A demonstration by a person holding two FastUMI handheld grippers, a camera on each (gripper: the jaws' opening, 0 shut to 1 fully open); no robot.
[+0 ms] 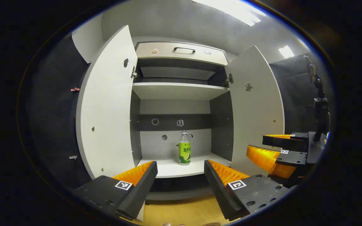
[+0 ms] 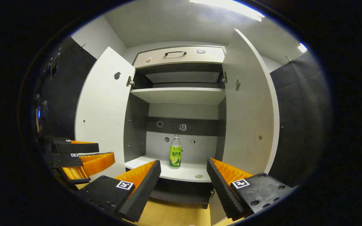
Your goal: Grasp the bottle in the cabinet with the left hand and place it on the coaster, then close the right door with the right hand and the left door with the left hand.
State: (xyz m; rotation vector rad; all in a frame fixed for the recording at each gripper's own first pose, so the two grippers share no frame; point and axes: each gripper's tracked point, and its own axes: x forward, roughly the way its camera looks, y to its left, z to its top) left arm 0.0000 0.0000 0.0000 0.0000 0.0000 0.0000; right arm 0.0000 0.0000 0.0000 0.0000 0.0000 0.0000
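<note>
Standing upright at centre frame on the white cabinet's lower shelf, the clear plastic bottle with a green label waits ungrasped. Left gripper and right gripper gape, released, empty. Closing off-centre could topple it.

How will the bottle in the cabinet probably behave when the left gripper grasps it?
The bottle is tall, narrow and upright on the shelf, so a sideways push may tip it. Its round body could roll if it falls. It looks like smooth plastic, perhaps slippery.
</note>
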